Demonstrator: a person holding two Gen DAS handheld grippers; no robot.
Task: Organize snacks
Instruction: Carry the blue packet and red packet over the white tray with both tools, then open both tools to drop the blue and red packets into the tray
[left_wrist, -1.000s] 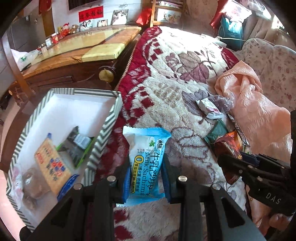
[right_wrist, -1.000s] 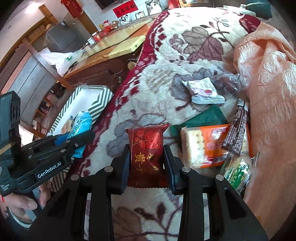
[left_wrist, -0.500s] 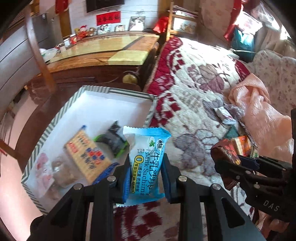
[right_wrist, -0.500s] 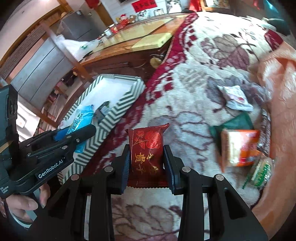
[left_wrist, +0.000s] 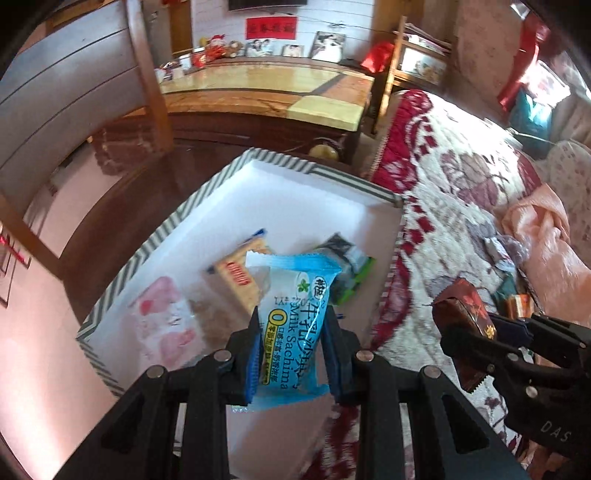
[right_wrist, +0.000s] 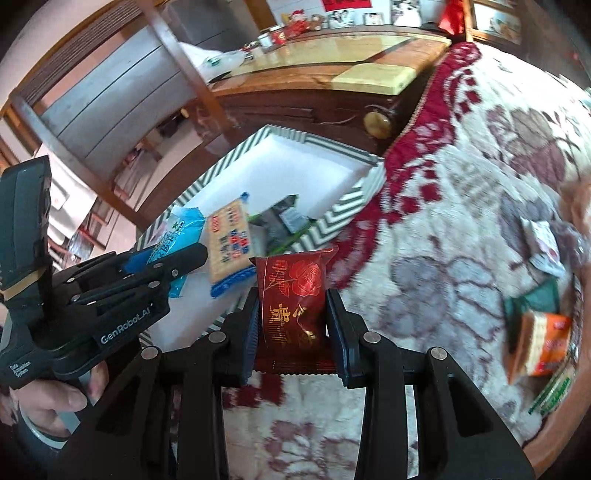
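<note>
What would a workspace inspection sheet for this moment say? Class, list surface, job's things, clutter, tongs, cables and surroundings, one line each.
Surface: floral red-and-cream blanket, with the striped-rim white box beside it.
Job's things: box holds a cracker pack, a pink-printed clear bag and a dark green-edged packet.
Clutter: orange cracker pack and white sachet loose on the blanket.
Tongs: left tongs shut on the blue Milk Sachima pack over the box; right tongs shut on the red rose-print pack.
Cables: nothing seen.
Surroundings: wooden cabinet, photo frames.
</note>
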